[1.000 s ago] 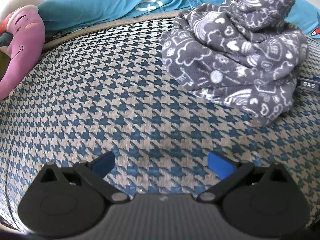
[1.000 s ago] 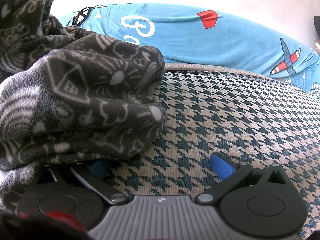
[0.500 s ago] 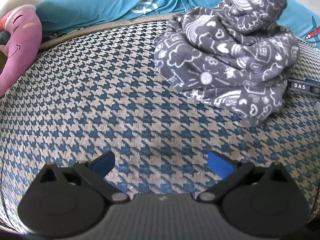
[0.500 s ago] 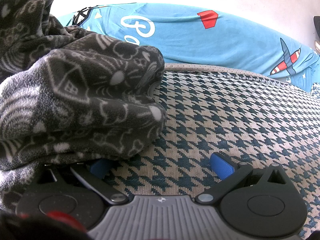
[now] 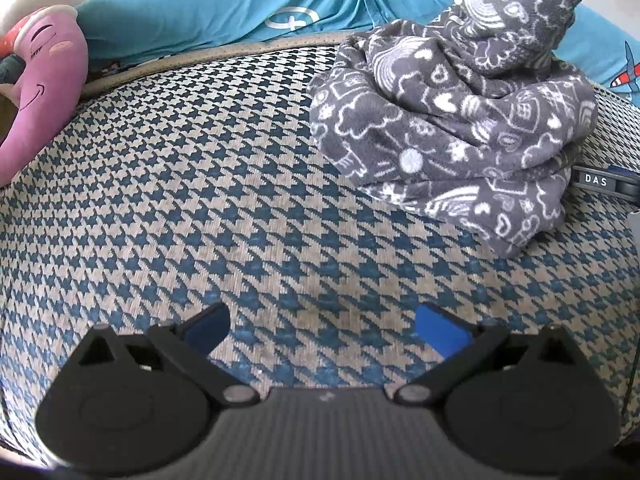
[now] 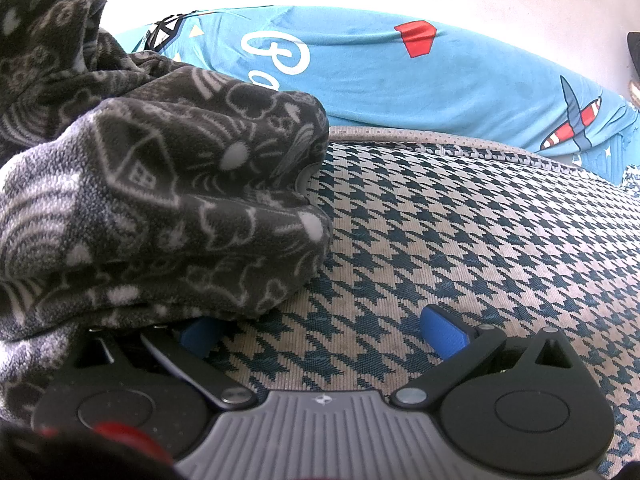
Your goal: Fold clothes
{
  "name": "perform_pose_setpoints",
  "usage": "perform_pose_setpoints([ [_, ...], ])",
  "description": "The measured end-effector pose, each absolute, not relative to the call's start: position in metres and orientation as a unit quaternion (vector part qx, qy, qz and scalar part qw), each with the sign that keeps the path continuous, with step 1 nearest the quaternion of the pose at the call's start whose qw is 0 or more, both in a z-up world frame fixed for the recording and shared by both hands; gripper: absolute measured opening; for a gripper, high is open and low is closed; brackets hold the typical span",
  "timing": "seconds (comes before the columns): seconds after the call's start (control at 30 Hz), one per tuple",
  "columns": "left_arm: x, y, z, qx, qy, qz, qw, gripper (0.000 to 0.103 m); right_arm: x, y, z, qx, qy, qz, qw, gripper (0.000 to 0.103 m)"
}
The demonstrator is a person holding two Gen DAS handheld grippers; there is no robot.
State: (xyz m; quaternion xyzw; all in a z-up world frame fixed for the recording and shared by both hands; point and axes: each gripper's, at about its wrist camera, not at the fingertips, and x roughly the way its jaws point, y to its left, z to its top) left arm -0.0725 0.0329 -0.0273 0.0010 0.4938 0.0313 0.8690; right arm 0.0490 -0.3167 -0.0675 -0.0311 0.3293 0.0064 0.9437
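My left gripper is released, blue pads wide apart, nothing btwn them, hanging over bare houndstooth cushion. Jaws point toward the back of the seat.

Task item: grey fleece garment w/ white doodle print (hearts, clouds, houses), bunched in a lumpy heap, not folded flat. In left wrist view it sits on the cushion, upper right, well apart from my left gripper. Top part of the heap rises up against the blue bedding behind it.

My right gripper is also released, jaws spread, nothing clamped. Its right pad is clear over the cushion; its left pad is partly tucked under the edge of the fleece garment, cloth draping over that side of the gripper body. Can't tell if the pad actually touches the cloth. So garment is just beside/over the left half of my right gripper, filling the left of that view.

Other stuff: blue bedding w/ star and plane prints runs along the back edge of the cushion, also seen in right view. Pink plush toy w/ a smiling face at far left in left view, resting on the cushion edge. Small dark label reading "DAS" pokes out right of the garment heap — looks like part of the other gripper, not sure. Red bit at bottom left of right view, too blurry to ID.
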Motion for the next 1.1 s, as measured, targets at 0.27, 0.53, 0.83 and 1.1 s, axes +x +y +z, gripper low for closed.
perform_pose_setpoints([
  [0.27, -0.049, 0.042, -0.035, -0.004, 0.502, 0.037, 0.864, 0.103, 0.05, -0.316, -0.067, -0.031, 0.33, 0.005, 0.944, 0.103],
  [0.53, -0.019, 0.056, -0.037, -0.03, 0.488, 0.027, 0.872, 0.103, 0.05, -0.316, -0.067, -0.03, 0.33, 0.005, 0.944, 0.103],
  [0.83, -0.002, 0.063, -0.046, -0.055, 0.501, 0.012, 0.864, 0.103, 0.05, -0.316, -0.068, -0.03, 0.33, 0.004, 0.943, 0.103],
  [1.1, -0.002, 0.052, -0.048, -0.056, 0.51, 0.019, 0.858, 0.103, 0.05, -0.316, -0.067, -0.029, 0.33, 0.002, 0.943, 0.103],
])
